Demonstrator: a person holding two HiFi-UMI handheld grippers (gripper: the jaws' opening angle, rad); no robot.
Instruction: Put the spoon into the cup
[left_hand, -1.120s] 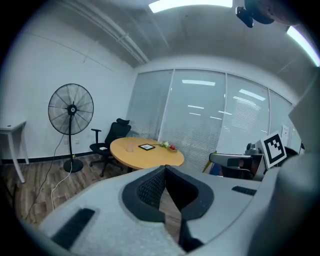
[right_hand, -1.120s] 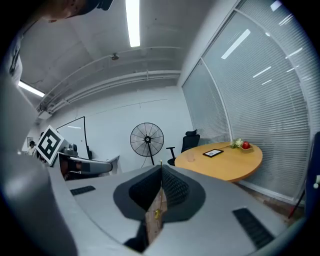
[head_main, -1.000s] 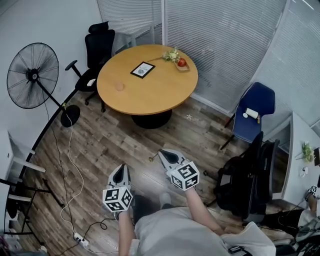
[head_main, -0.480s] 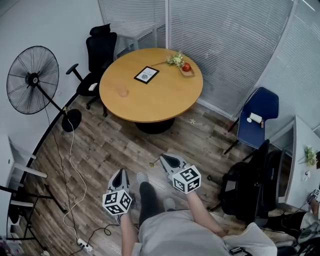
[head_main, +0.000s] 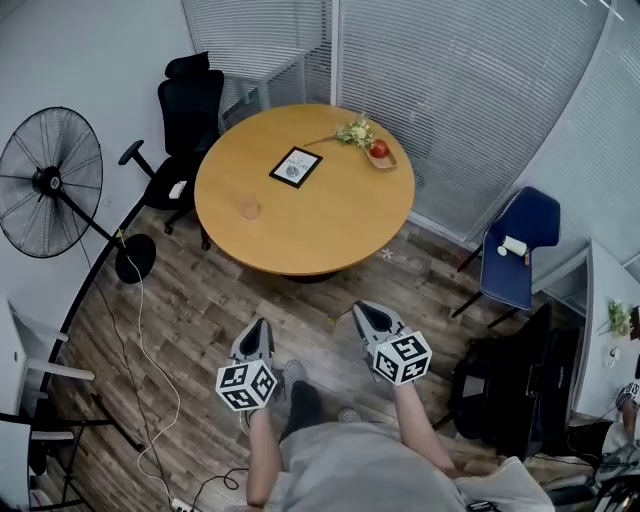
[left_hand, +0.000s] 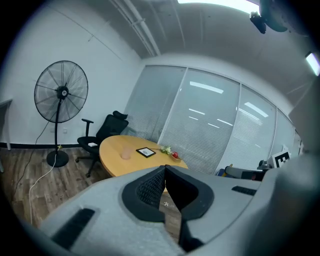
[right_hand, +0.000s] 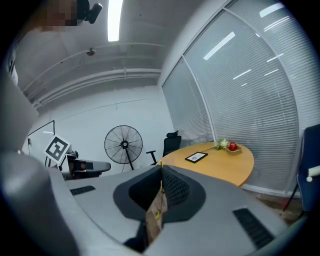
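A small translucent cup (head_main: 249, 209) stands on the left part of the round wooden table (head_main: 330, 230); the left gripper view shows the cup (left_hand: 126, 153) far off too. My right gripper (head_main: 362, 309) is above the floor short of the table, shut on a thin golden spoon (head_main: 334, 319) whose end sticks out to the left. In the right gripper view the spoon (right_hand: 160, 192) stands edge-on between the closed pads of the right gripper (right_hand: 161, 166). The left gripper (head_main: 260, 325) hangs beside it, shut, and nothing shows between the jaws of the left gripper (left_hand: 165, 168).
On the table lie a framed picture (head_main: 295, 167) and a tray with an apple and flowers (head_main: 376, 152). A black office chair (head_main: 185, 110) and a standing fan (head_main: 45, 185) are at the left, a blue chair (head_main: 518, 245) at the right. A cable (head_main: 150, 330) runs over the floor.
The person has walked toward the table, which now lies closer to both grippers. Both grippers stay shut, and the spoon remains in the right one.
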